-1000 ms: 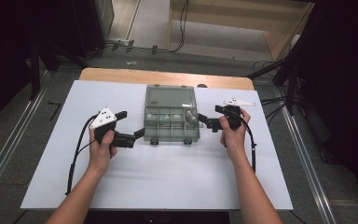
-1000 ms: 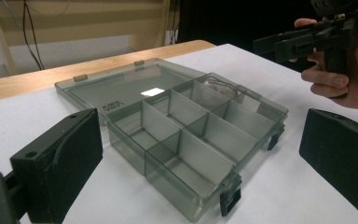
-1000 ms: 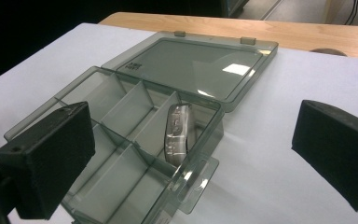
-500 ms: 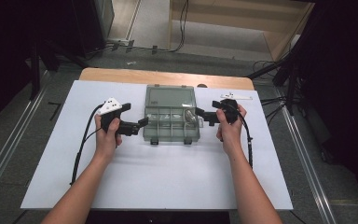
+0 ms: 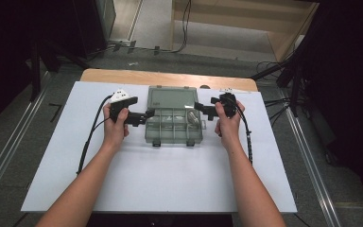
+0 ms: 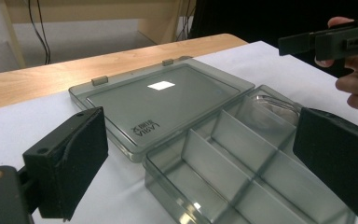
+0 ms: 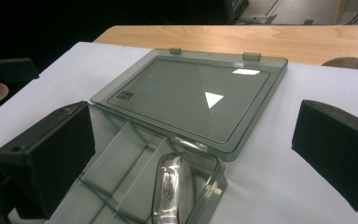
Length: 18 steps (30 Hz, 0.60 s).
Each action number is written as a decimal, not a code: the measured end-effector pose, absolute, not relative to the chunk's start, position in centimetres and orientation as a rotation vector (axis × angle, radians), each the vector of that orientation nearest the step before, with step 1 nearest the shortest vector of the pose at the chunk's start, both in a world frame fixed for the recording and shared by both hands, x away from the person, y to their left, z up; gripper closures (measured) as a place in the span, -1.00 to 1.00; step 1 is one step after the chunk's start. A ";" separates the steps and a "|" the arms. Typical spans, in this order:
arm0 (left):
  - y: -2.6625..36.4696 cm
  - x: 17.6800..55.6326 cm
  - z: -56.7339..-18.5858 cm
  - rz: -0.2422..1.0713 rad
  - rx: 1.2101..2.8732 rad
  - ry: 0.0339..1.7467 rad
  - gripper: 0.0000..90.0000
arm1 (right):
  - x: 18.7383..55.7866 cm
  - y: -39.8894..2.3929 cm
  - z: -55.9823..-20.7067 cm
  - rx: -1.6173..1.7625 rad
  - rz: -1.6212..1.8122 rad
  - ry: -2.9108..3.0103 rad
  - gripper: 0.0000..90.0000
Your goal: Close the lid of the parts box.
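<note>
A smoky clear compartment box (image 5: 174,128) lies in the middle of the white sheet, its lid (image 5: 170,98) folded flat toward the far side. My left gripper (image 5: 146,115) is at the box's left edge, open, its jaws wide apart on either side of the tray's near corner (image 6: 200,163). At the right edge my right gripper (image 5: 200,108) is open too, and its jaws straddle the tray's corner (image 7: 193,158). A clear shiny item (image 7: 170,191) lies in the tray's end compartment. Neither gripper holds anything.
The white sheet (image 5: 160,184) covers a wooden table whose far edge (image 5: 123,75) shows bare. Cables (image 5: 92,137) trail from both grippers across the sheet. Beyond the table is a floor with cables and a wooden frame (image 5: 246,23).
Both hands moved away from the person, along the box's sides; the left gripper closed in on the box's left edge. The box stayed where it was.
</note>
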<state>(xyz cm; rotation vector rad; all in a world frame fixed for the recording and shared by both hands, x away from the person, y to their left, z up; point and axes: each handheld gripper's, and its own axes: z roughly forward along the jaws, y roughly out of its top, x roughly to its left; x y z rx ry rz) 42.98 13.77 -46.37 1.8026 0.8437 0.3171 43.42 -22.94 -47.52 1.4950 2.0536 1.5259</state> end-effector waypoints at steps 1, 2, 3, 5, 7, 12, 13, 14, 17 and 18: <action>13.7 43.2 -46.4 0.314 1.800 0.850 -0.94 | 43.6 -23.0 -47.7 1.502 1.524 2.057 -1.00; 13.6 43.5 -46.4 0.305 1.792 0.860 -0.94 | 43.9 -23.0 -47.8 1.514 1.523 2.055 -1.00; 13.6 43.7 -46.4 0.302 1.791 0.865 -0.94 | 44.1 -23.0 -47.9 1.519 1.519 2.058 -1.00; 13.5 44.3 -46.6 0.296 1.784 0.887 -0.94 | 44.5 -23.0 -48.2 1.534 1.527 2.062 -1.00; 13.4 44.8 -46.8 0.283 1.775 0.912 -0.90 | 44.8 -23.0 -48.4 1.538 1.527 2.068 -1.00; 13.3 46.1 -47.6 0.260 1.795 0.961 -0.87 | 45.6 -22.8 -49.0 1.564 1.533 2.101 -1.00; 13.3 46.3 -47.8 0.264 1.800 0.975 -0.84 | 45.7 -22.8 -49.1 1.570 1.543 2.105 -1.00; 13.3 46.5 -47.9 0.264 1.798 0.990 -0.79 | 45.9 -22.8 -49.2 1.577 1.553 2.109 -1.00; 13.2 47.1 -48.2 0.240 1.803 1.027 -0.73 | 46.2 -22.7 -49.5 1.593 1.559 2.121 -1.00; 13.2 47.3 -48.3 0.230 1.803 1.044 -0.73 | 46.3 -22.7 -49.6 1.600 1.552 2.118 -0.94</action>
